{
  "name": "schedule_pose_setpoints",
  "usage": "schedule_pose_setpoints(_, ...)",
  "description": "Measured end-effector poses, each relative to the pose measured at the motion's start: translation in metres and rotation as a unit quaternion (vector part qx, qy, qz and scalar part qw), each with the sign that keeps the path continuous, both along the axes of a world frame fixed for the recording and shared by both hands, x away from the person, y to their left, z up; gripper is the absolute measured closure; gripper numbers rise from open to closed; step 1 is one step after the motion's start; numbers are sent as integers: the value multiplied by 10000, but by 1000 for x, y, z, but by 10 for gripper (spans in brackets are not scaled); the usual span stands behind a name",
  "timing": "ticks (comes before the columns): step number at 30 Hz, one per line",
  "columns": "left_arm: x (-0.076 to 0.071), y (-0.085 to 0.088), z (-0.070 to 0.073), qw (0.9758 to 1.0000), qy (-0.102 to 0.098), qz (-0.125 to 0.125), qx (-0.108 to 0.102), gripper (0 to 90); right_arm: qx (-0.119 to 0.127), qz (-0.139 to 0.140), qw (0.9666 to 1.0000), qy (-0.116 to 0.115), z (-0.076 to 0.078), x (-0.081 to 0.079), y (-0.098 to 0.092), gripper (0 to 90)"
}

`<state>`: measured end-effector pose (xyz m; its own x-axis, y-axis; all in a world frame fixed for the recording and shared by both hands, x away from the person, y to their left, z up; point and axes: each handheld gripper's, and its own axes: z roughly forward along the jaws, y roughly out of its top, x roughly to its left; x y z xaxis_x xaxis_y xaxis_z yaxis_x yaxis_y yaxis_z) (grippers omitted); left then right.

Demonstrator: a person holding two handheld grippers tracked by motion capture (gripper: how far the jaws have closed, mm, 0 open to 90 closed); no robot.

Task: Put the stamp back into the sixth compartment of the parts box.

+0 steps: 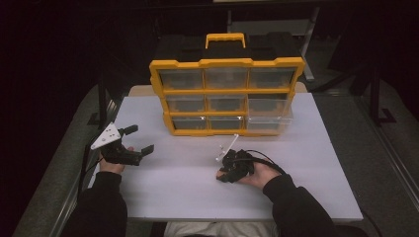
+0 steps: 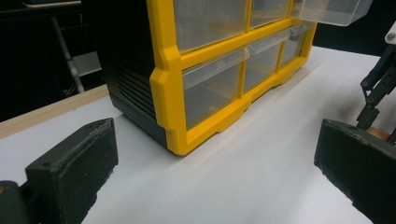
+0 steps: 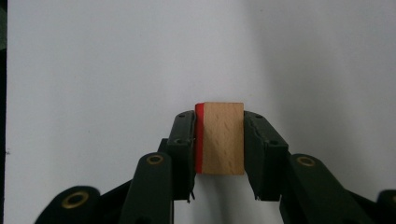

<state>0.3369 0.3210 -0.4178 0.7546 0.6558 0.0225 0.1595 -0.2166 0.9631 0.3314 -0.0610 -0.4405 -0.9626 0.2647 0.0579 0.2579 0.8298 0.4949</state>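
Yellow-framed plastic drawer cabinet (image 1: 227, 94) stands at twelve o'clock on the white tabletop (image 1: 173, 187). My left claw (image 1: 137, 140) rests at nine, gaping wide and holding nothing; my right claw (image 1: 223, 174) sits near five. Left gripper view: cabinet corner (image 2: 173, 88) ahead. Right gripper view: my jaws clamp a pale wooden block (image 3: 224, 137) (one face red) above the table.
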Motion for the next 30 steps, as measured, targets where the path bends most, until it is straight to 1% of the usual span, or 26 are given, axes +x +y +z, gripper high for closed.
schedule_pose_setpoints(3, 0, 0, 0, 10000, -2, 3, -3, 0, 65, 6, 10000, 46, 3, 0, 0, 646)
schedule_pose_setpoints(6, 0, 0, 0, 10000, -5, 0, 3, 0, 157, 33, 9999, 11, 9, 1, -1, 648)
schedule_pose_setpoints(9, 0, 0, 0, 10000, 4, 11, -4, 0, 202, 51, 9998, 0, 12, 1, -1, 649)
schedule_pose_setpoints(10, 0, 0, 0, 10000, 1, 11, -5, 0, 192, 34, 9998, 20, 14, 1, -1, 649)
schedule_pose_setpoints(17, 0, 1, 0, 10000, 3, 10, -8, 0, 290, 42, 9996, -51, 26, 2, -3, 649)
schedule_pose_setpoints(23, 0, 1, 1, 10000, 2, 14, -10, 0, 343, 65, 9993, -162, 40, 3, -6, 650)
schedule_pose_setpoints(30, 0, 1, 1, 10000, 5, 14, -13, 0, 368, 79, 9991, -196, 48, 4, -5, 650)
